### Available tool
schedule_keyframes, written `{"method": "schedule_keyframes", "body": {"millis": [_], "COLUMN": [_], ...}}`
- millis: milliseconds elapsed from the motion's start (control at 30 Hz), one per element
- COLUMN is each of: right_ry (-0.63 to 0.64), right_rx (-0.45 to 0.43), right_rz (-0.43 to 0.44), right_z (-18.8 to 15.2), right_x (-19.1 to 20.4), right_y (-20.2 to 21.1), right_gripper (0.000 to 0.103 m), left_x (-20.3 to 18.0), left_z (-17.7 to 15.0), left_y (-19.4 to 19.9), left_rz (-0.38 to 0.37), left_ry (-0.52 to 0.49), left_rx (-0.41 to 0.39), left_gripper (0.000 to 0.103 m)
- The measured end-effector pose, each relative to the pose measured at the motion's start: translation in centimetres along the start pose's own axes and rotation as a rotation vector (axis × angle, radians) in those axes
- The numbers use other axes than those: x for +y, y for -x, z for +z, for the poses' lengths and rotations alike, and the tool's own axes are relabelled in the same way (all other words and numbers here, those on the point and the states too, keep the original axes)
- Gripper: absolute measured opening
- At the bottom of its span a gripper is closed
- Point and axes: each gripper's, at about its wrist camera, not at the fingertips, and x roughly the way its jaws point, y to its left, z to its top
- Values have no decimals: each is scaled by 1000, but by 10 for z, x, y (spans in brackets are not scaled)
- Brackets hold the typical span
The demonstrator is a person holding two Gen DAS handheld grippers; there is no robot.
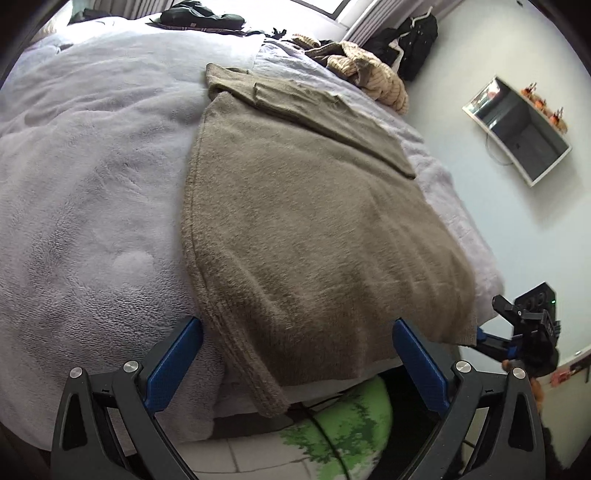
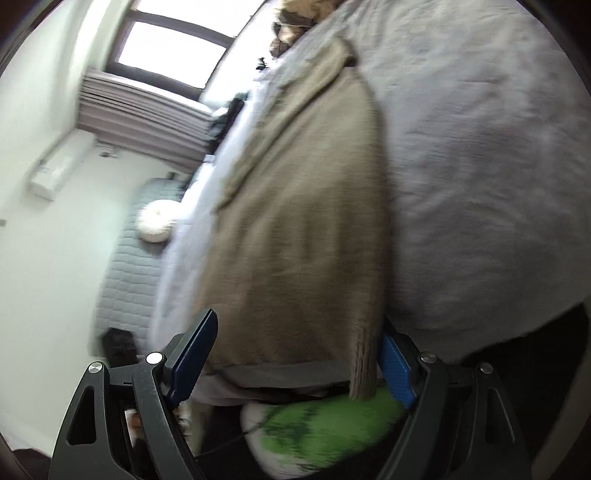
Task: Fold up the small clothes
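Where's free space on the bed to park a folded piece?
Bare blanket left of the sweater, up to the dark clothes at the far edge. Crowded: far right corner, striped knit pile. Only a thin strip is free right of the sweater.

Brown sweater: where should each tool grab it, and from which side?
Take the brown sweater by its near hem, one corner per tool, coming from the bed's near edge. The hem overhangs that edge, so its corners are free; the left tool already straddles it, open.
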Motion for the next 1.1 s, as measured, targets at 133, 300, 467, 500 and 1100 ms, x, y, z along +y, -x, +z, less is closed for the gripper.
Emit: {"method": "schedule_keyframes", "body": {"millis": [133,300,467,500,1100], "right_ry": [-3,-57,-63,-56,-77], "right_rx": [-11,12,19,14,91], "right_rz": [39,20,87,118,68], "right_z": [4,-2,1,3,8], "right_x": [2,-13,-9,-5,-4], "right_y": [-2,-7,-7,-6,-29], "right_gripper": [85,85,85,85,6], "left_x": [2,7,-5,-9,15], "left_z": [-4,-7,2,4,5], "left_y": [-1,-8,-1,0,-20], "left_rz": [-34,-21,-70,-77,-40], "left_ry": [11,9,41,35,139], "left_rx": [12,37,9,-1,90], "left_gripper": [102,102,102,102,15]}}
